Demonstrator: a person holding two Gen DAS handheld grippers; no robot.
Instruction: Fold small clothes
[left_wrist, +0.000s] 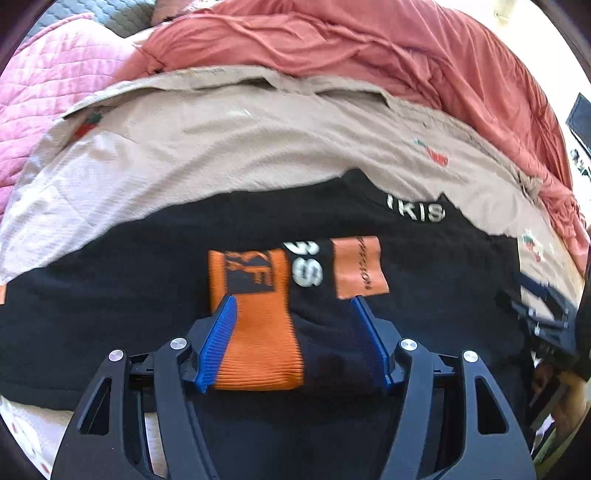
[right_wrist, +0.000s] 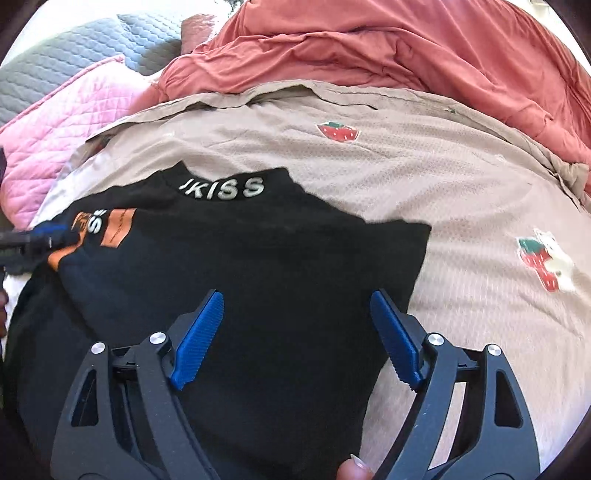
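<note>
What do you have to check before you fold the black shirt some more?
1. Left hand-held gripper open: ok, pads apart, not pinching.
2. Right hand-held gripper open: ok, only flat cloth between the pads.
3. Black shirt lying on the beige strawberry sheet: ok.
4. Shirt smooth: not ok, the orange cuff end looks bunched.
5. Near hem reachable: cannot tell, it is hidden under the grippers.
6. Red blanket clear of the shirt: ok.

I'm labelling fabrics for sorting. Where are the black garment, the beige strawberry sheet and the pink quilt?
black garment (right_wrist: 258, 258), right wrist view, plain middle.
beige strawberry sheet (right_wrist: 424, 177), right wrist view, bare cloth between strawberries.
pink quilt (left_wrist: 55, 81), left wrist view, quilted top.
</note>
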